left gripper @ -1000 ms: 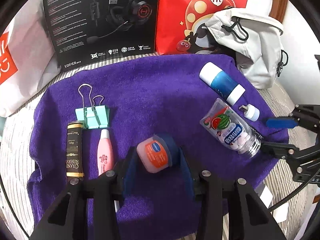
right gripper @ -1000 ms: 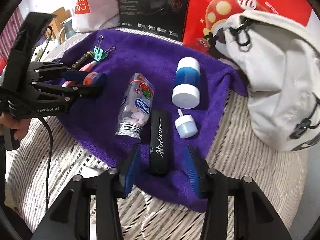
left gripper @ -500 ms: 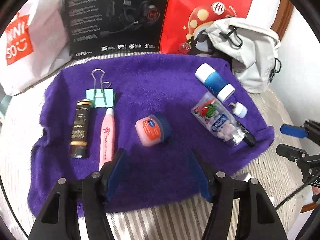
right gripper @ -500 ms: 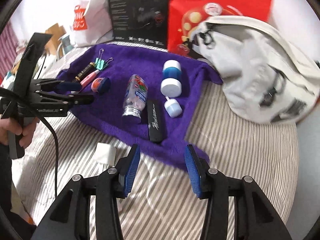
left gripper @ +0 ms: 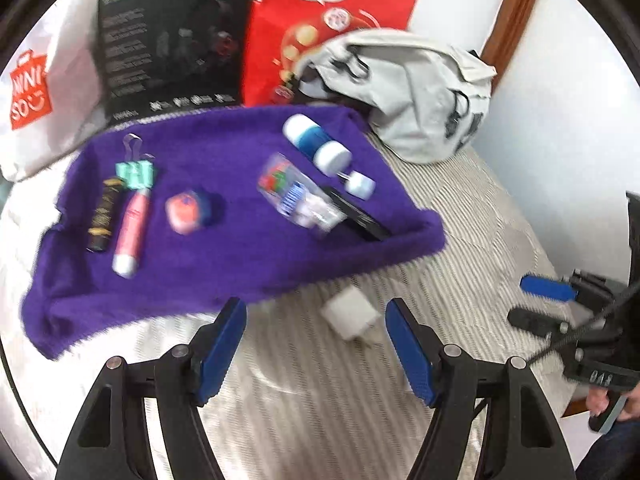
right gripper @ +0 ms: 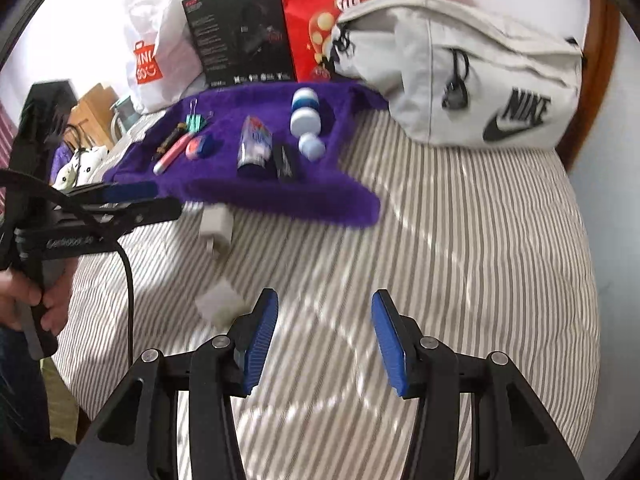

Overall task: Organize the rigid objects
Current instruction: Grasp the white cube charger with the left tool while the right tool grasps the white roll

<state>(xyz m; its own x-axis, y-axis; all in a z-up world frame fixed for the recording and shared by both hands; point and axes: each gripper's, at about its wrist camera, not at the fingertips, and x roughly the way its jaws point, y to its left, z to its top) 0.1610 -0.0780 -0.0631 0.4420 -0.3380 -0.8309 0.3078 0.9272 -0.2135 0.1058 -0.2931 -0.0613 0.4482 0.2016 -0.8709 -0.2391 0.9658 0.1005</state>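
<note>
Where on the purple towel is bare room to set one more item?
The purple towel is bare along its near edge and between the clip and blue-white tube. Crowded around the candy bottle and black case.

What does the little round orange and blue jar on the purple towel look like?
The small round jar has a salmon-orange face with a dark label spot in its middle and a blue rim or body behind it. It looks like hard, smooth plastic. It lies tipped on its side on the fuzzy purple towel, face turned toward the camera, just right of the slim pink tube but not touching it. Neither tool holds it; only the towel touches it. The picture is blurry, so its writing cannot be read.
</note>
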